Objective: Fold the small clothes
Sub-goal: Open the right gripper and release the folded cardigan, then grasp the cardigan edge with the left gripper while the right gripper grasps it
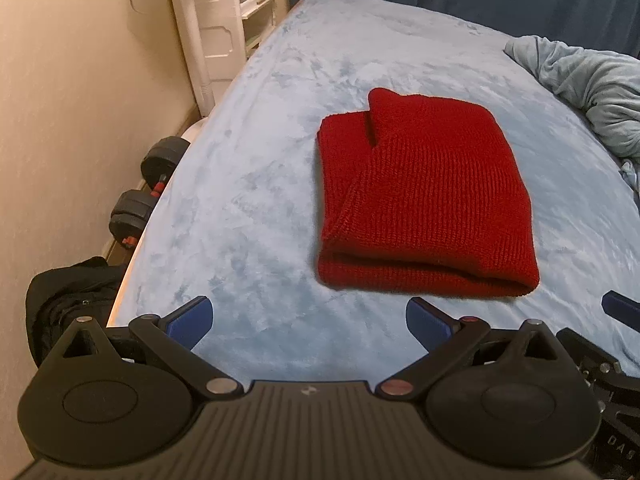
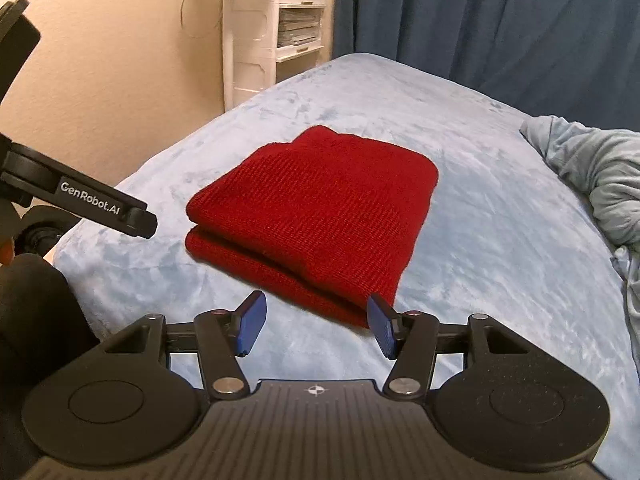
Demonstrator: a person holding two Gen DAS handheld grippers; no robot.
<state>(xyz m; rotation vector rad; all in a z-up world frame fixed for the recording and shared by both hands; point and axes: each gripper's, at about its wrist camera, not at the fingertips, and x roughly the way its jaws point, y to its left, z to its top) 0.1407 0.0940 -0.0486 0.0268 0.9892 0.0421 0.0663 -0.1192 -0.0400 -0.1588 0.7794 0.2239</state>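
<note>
A red knit garment [image 1: 424, 200] lies folded in a thick rectangle on the light blue bed cover [image 1: 260, 140]. It also shows in the right wrist view [image 2: 316, 216]. My left gripper [image 1: 310, 320] is open and empty, hovering just in front of the garment's near edge, not touching it. My right gripper [image 2: 316, 324] is open and empty, close to the garment's near corner; its right fingertip [image 2: 382, 322] overlaps that corner in the view. A blue fingertip of the right gripper shows at the right edge of the left wrist view [image 1: 620, 306].
A crumpled pale blue blanket [image 1: 588, 92] lies at the bed's right side. Dumbbells [image 1: 148, 188] and a black bag [image 1: 68, 304] sit on the floor left of the bed. A white fan stand [image 2: 248, 32] and shelves stand by the wall. Dark curtains [image 2: 500, 20] hang behind.
</note>
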